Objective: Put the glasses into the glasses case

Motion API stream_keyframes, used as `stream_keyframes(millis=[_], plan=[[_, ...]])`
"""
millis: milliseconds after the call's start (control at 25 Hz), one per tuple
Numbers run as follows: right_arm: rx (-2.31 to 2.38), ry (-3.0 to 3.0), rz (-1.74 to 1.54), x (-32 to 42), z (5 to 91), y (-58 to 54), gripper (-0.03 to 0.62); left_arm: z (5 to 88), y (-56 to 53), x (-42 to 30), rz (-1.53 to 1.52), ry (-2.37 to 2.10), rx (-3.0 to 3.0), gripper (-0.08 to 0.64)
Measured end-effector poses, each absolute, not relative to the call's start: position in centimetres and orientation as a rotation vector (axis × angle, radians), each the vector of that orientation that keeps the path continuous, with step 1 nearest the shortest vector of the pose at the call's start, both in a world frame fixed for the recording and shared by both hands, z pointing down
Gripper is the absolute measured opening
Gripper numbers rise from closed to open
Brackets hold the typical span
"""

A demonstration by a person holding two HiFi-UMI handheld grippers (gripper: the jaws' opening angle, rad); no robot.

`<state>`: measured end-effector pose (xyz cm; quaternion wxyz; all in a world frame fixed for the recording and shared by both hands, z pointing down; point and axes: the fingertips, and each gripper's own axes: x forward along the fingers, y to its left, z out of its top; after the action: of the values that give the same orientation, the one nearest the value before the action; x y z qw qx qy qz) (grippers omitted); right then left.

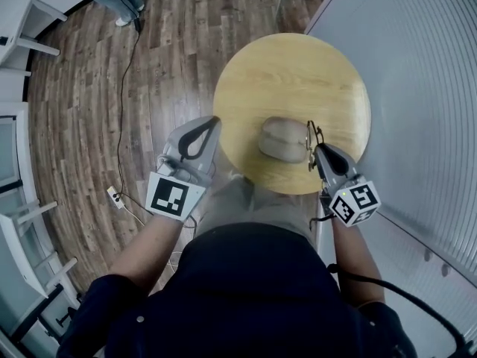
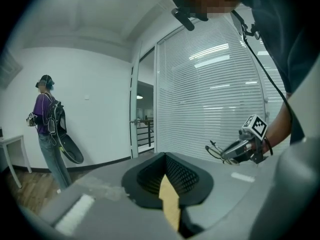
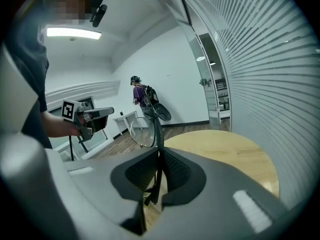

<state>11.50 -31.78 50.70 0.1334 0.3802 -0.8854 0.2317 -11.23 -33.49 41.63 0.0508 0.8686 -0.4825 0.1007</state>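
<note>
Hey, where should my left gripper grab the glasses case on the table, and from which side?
Probably its left end, coming in from the left with the empty left gripper. The glasses case lies low and rounded on the table with that end free, while the right gripper holds the glasses close at its right edge.

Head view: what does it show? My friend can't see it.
The right gripper holds glasses right beside a glasses case on a round wooden table. The left gripper, shut and empty, hangs off the table's left side.
</note>
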Motion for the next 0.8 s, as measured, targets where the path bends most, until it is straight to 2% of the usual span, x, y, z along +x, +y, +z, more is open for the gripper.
stream_keyframes(millis=[800], plan=[[0.818,-2.471,0.602,10.9,61.6,-33.7,0.034,50.5,-35.4,-8.6,0.394,-1.448,2.487,0.005]])
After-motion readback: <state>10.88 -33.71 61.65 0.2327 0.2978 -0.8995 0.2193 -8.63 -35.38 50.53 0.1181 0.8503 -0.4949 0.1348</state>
